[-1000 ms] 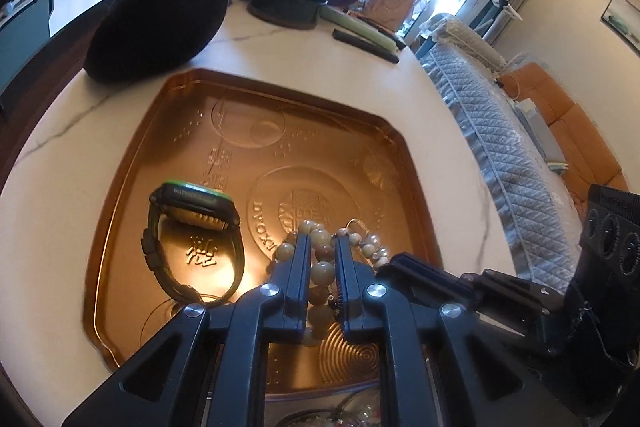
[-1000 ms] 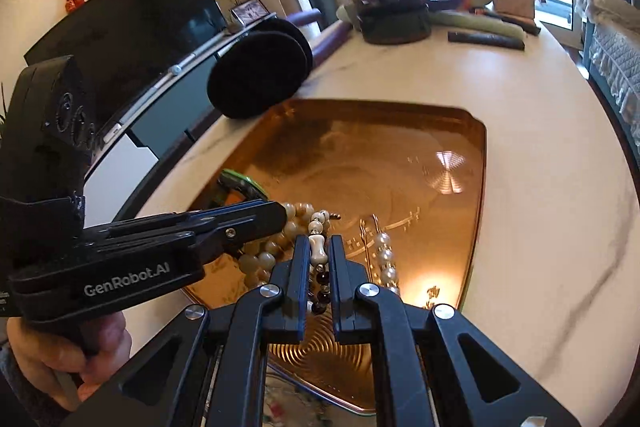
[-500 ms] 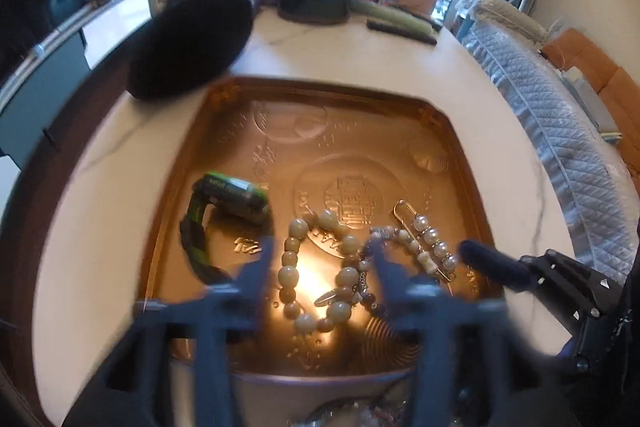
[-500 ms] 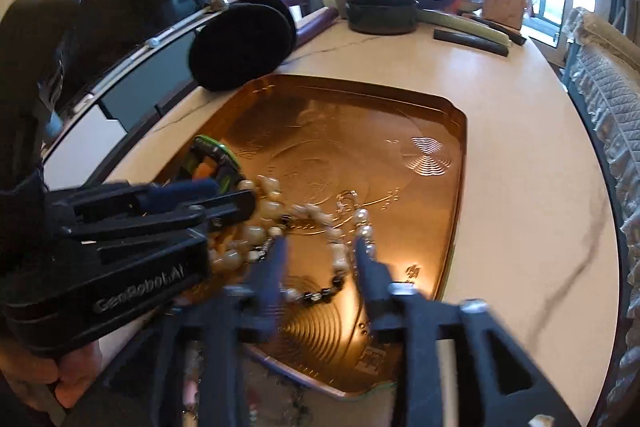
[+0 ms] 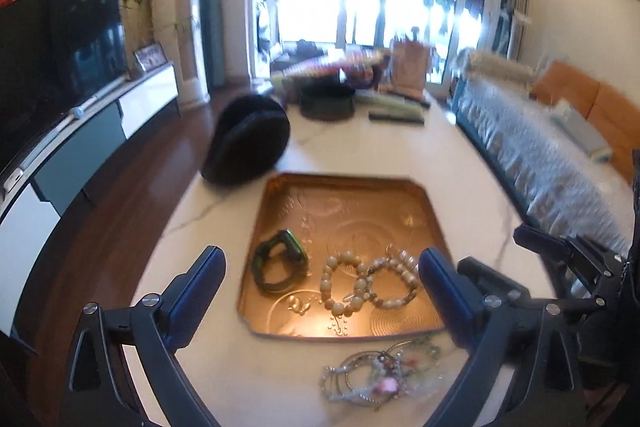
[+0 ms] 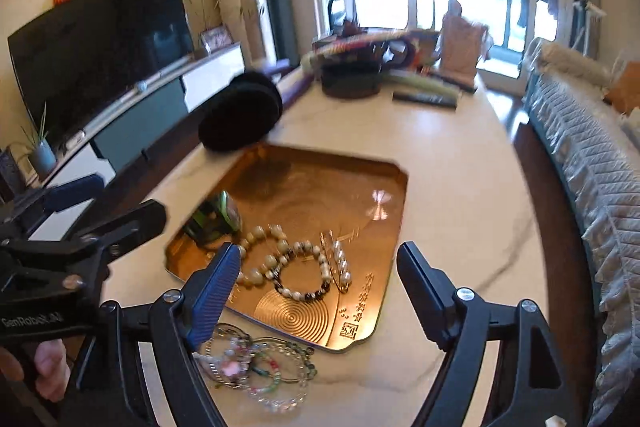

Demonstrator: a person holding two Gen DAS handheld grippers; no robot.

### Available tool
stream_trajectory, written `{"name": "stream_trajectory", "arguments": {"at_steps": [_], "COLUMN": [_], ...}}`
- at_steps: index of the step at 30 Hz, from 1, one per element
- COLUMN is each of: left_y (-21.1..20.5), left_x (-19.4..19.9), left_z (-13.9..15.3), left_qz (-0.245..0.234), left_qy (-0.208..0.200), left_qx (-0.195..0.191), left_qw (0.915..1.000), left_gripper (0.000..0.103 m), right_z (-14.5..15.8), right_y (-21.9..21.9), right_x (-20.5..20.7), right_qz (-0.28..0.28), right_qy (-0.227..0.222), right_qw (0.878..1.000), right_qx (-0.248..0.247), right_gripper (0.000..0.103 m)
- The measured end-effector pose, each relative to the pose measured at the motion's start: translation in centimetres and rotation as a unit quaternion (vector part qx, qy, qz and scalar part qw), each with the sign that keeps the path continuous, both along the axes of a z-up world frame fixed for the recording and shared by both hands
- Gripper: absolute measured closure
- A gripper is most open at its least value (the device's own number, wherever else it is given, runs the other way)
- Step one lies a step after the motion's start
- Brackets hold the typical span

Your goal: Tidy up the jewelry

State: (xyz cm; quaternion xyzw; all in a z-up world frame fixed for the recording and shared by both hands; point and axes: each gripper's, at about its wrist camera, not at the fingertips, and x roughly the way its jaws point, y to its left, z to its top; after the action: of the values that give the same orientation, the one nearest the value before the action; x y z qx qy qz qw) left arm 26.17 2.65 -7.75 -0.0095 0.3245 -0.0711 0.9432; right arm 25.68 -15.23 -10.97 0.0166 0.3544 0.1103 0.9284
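Left wrist view: your left gripper (image 5: 320, 269) hung above the copper tray (image 5: 280, 195) with its jaws opening, nothing between the pads. Big-bead bracelet (image 5: 344, 283) and a smaller mixed-bead bracelet (image 5: 394, 283) lay flat in the tray below, touching, green-edged watch (image 5: 278, 263) just beside them. Your right gripper (image 6: 318, 277) was also spread and opening, empty, over the same bracelets. Pearl hairpin (image 6: 340, 261) lay beside them. Tangled loose jewelry (image 6: 256, 367) sat on the table (image 6: 460, 163) near the tray.
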Motion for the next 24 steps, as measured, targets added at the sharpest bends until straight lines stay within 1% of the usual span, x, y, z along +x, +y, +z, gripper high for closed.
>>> {"name": "stream_trajectory", "arguments": {"at_steps": [2, 4, 5, 6, 7, 8, 9, 10, 12, 14, 16, 18, 19, 20, 21, 22, 23, 24], "left_y": [0.3, 0.7, 1.0, 1.2, 1.3, 1.4, 1.4, 1.3, 1.3, 1.3, 1.0, 1.3, 1.4, 1.8, 2.2, 2.4, 2.4, 2.3], "left_x": [-1.4, -3.0, -4.0, -5.2, -6.1, -6.8, -7.4, -8.1, -8.7, -8.6, -7.8, -6.8, -6.2, -5.6, -5.2, -4.8, -4.2, -3.6], "left_z": [1.5, 2.9, 3.5, 3.9, 4.1, 4.1, 3.8, 3.5, 2.2, 0.5, -1.9, -4.2, -5.1, -6.2, -7.1, -7.6, -8.1, -8.8], "left_qz": [0.002, 0.007, 0.009, 0.007, 0.005, 0.004, 0.004, 0.001, -0.011, -0.024, -0.033, -0.040, -0.033, -0.027, -0.026, -0.028, -0.032, -0.043], "left_qy": [-0.016, -0.030, -0.040, -0.051, -0.057, -0.056, -0.053, -0.050, -0.042, -0.033, -0.011, 0.006, 0.020, 0.040, 0.058, 0.069, 0.086, 0.103], "left_qx": [-0.002, 0.009, 0.013, 0.016, 0.021, 0.030, 0.038, 0.043, 0.050, 0.063, 0.076, 0.084, 0.084, 0.074, 0.050, 0.033, 0.013, -0.008], "left_qw": [0.9999, 0.9995, 0.9991, 0.9985, 0.9982, 0.9980, 0.9978, 0.9978, 0.9978, 0.9972, 0.9965, 0.9957, 0.9957, 0.9961, 0.9967, 0.9966, 0.9957, 0.9937], "left_gripper": [0.006, 0.005, 0.003, 0.001, 0.000, 0.000, 0.000, 0.000, 0.000, 0.000, 0.000, 0.000, 0.001, 0.003, 0.006, 0.014, 0.017, 0.017], "right_z": [1.6, 3.0, 3.6, 4.0, 4.5, 4.7, 5.0, 5.0, 4.4, 2.9, 0.8, -1.0, -2.2, -3.1, -4.1, -5.2, -6.2, -7.2], "right_y": [-0.6, -1.5, -2.0, -2.3, -3.0, -3.2, -3.7, -4.3, -4.7, -4.9, -4.3, -3.7, -3.4, -3.0, -2.7, -2.1, -1.8, -1.6], "right_x": [-1.1, -2.1, -2.7, -3.1, -3.5, -3.8, -4.3, -4.9, -5.7, -6.3, -6.5, -6.7, -6.5, -6.3, -6.2, -6.0, -5.7, -5.4], "right_qz": [-0.025, -0.042, -0.048, -0.051, -0.054, -0.054, -0.056, -0.057, -0.038, -0.001, 0.039, 0.055, 0.068, 0.073, 0.077, 0.086, 0.091, 0.097], "right_qy": [-0.014, -0.018, -0.019, -0.017, -0.009, -0.005, -0.004, -0.005, 0.000, 0.006, 0.014, 0.027, 0.037, 0.045, 0.052, 0.060, 0.071, 0.090], "right_qw": [0.999, 0.998, 0.997, 0.997, 0.996, 0.996, 0.995, 0.995, 0.996, 0.997, 0.998, 0.997, 0.997, 0.996, 0.996, 0.994, 0.993, 0.991], "right_qx": [0.016, 0.039, 0.052, 0.062, 0.071, 0.074, 0.078, 0.081, 0.087, 0.079, 0.055, 0.036, 0.028, 0.017, 0.003, -0.017, -0.030, -0.026], "right_gripper": [0.026, 0.026, 0.024, 0.021, 0.012, 0.008, 0.006, 0.000, 0.000, 0.000, 0.000, 0.000, 0.002, 0.012, 0.020, 0.037, 0.050, 0.055]}}
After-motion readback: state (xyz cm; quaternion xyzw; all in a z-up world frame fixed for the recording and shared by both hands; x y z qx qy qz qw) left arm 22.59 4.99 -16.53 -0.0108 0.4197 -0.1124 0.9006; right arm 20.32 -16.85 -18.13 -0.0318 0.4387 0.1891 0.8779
